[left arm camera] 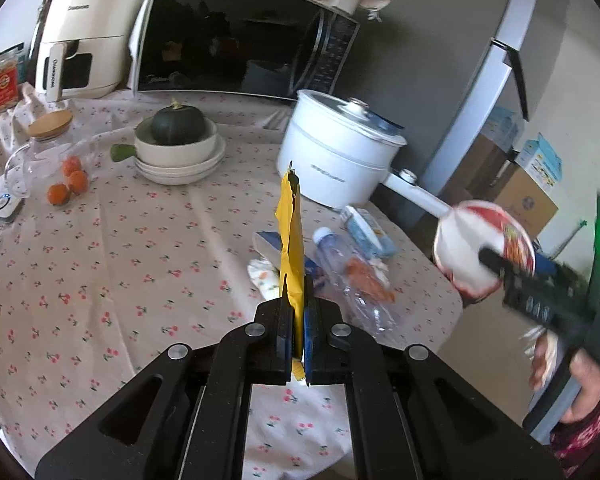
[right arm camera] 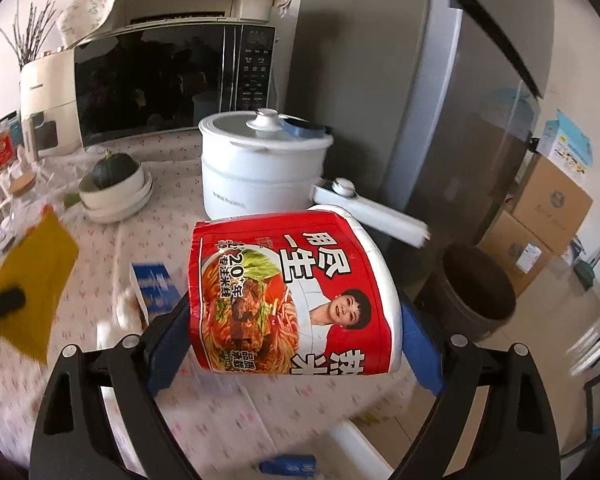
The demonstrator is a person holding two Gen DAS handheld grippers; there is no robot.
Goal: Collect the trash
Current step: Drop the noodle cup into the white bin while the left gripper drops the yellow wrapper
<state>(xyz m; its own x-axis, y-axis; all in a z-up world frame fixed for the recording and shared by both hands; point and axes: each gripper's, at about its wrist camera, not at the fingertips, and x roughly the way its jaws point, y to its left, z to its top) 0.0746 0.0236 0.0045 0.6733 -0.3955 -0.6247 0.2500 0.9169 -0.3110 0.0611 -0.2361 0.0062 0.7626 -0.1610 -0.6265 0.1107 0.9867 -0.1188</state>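
My left gripper (left arm camera: pixel 298 308) is shut on a yellow wrapper (left arm camera: pixel 291 240), held edge-up above the floral tablecloth; the wrapper also shows in the right wrist view (right arm camera: pixel 32 280). My right gripper (right arm camera: pixel 296 312) is shut on a red-and-white instant noodle cup (right arm camera: pixel 292 292), held on its side above the table edge; the cup also shows in the left wrist view (left arm camera: pixel 480 252). More trash lies on the table: a crushed clear plastic bottle (left arm camera: pixel 352 280), a blue-and-white carton (left arm camera: pixel 366 232), a blue box (right arm camera: pixel 154 288). A dark round bin (right arm camera: pixel 476 296) stands on the floor to the right.
A white electric pot (left arm camera: pixel 340 152) with a long handle stands near the table's right edge. Behind are a microwave (left arm camera: pixel 236 40), an air fryer (left arm camera: pixel 84 36), a bowl with a green squash (left arm camera: pixel 178 136), oranges (left arm camera: pixel 68 184). A fridge (right arm camera: pixel 460 100) and cardboard boxes (right arm camera: pixel 540 216) stand right.
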